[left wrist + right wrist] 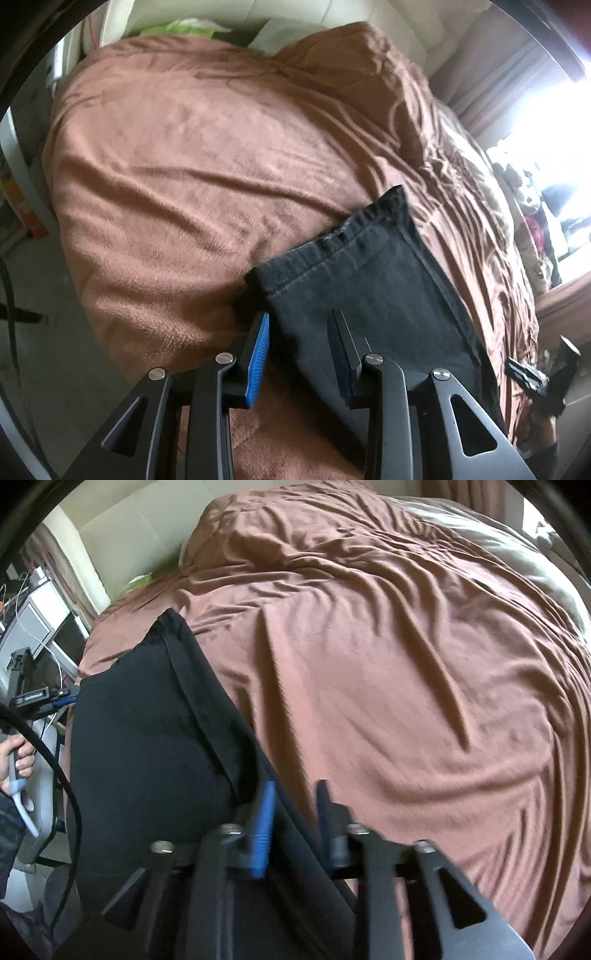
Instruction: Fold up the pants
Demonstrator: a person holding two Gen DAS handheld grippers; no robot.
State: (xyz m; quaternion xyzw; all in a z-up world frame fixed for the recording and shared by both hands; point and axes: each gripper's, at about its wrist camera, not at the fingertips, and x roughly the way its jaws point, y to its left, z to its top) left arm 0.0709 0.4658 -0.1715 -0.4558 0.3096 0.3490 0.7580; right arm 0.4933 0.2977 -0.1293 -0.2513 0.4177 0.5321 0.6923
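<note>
Black pants (369, 266) lie folded on a brown blanket (184, 166) that covers the bed, with the hem end pointing away. My left gripper (300, 314) hovers at the pants' near left edge; its jaws stand apart, the blue pad (258, 354) beside the edge and the other finger over the cloth. In the right wrist view the pants (147, 738) fill the left side. My right gripper (296, 782) is open, and the pants' right seam edge runs between its fingers without being pinched. A hand (14, 757) holds the left gripper's handle at far left.
The wrinkled brown blanket (406, 664) spreads wide to the right, with a grey cover (517, 554) beyond it. A green item (184, 26) lies at the bed's head. A bright window (554, 110) and clutter (532, 206) are on the right. A desk with cables (37, 620) stands at left.
</note>
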